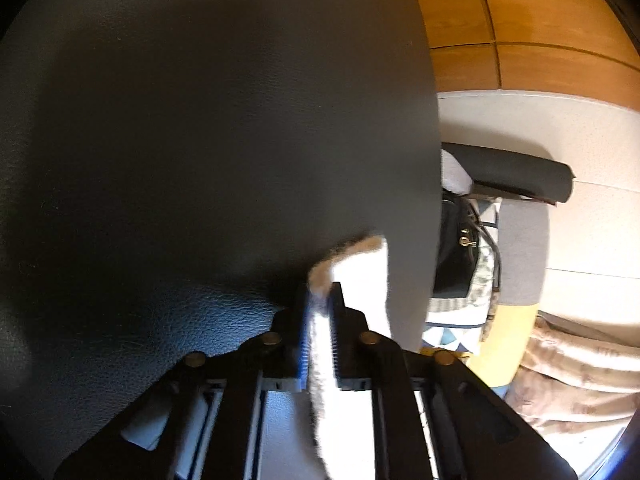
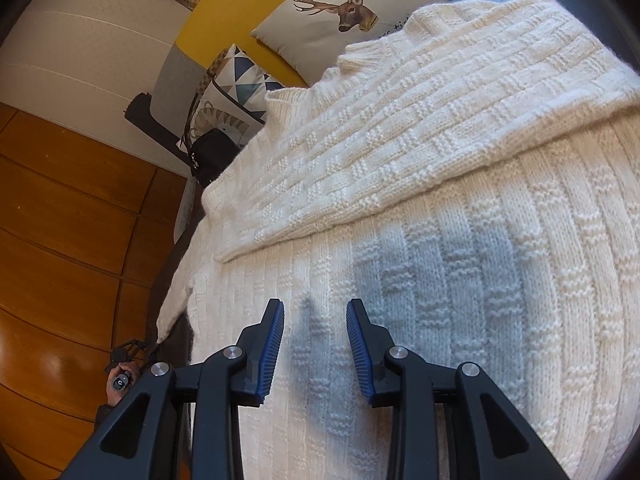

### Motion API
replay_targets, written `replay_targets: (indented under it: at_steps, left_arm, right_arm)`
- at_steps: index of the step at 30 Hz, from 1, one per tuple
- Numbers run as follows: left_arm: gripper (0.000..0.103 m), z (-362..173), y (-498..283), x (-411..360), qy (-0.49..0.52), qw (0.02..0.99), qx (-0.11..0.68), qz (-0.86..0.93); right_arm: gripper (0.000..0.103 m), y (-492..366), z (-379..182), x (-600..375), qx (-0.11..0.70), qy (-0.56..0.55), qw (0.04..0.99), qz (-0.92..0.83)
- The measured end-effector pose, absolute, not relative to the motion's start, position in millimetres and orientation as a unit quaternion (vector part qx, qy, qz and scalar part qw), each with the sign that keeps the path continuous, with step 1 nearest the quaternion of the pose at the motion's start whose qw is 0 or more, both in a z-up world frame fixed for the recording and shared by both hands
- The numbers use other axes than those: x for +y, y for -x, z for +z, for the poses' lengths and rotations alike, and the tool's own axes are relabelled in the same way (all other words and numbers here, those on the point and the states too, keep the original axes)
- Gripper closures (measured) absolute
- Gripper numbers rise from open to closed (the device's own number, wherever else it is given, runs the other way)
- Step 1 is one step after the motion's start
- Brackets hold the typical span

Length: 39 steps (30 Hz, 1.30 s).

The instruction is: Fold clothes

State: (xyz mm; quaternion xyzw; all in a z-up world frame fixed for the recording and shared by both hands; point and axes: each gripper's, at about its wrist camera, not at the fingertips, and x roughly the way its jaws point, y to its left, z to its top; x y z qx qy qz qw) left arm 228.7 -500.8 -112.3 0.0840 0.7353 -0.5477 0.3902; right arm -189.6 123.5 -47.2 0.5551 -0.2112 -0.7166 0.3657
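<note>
A: Start on the left. What has the left gripper (image 1: 318,300) got?

B: It's pinched on a strip of the white knit sweater (image 1: 360,276), right at the edge of the black leather surface (image 1: 200,140). That view is blurred, so I'd guess a hem or cuff corner, no more. In the right wrist view the same left gripper (image 2: 132,350) shows small at the lower left, at the corner of the sweater (image 2: 420,200).

A: And moving right?

B: The sweater lies spread over the dark surface, with one panel, likely a sleeve, laid across its body. The right gripper (image 2: 316,344) hovers above the knit, its fingers spread, holding nothing.

A: So which step?

B: Mid-fold, I'd judge. The next move calls for the right gripper to pinch an edge matching the left's, so both can carry the fabric evenly.
</note>
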Motion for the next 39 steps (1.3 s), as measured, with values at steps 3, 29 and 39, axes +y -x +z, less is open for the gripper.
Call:
replay_targets:
  at_steps: [3, 29, 39]
  left_arm:
    - [0.097, -109.7, -229.6, -499.0, -0.088, 0.398, 0.726, -0.554]
    - [0.097, 53.5, -20.1, -323.2, -0.147, 0.125, 0.635, -0.748]
    - [0.097, 43.2, 74.5, -200.5, -0.263, 0.08, 0.586, -0.763]
  right_arm:
    - [0.071, 187.4, -47.9, 124.9, -0.208, -0.557, 0.363, -0.717]
    - [0.071, 160.0, -45.7, 169.7, -0.217, -0.544, 0.367, -0.723]
    - [0.071, 150.8, -49.6, 211.0, -0.247, -0.531, 0.362, -0.726]
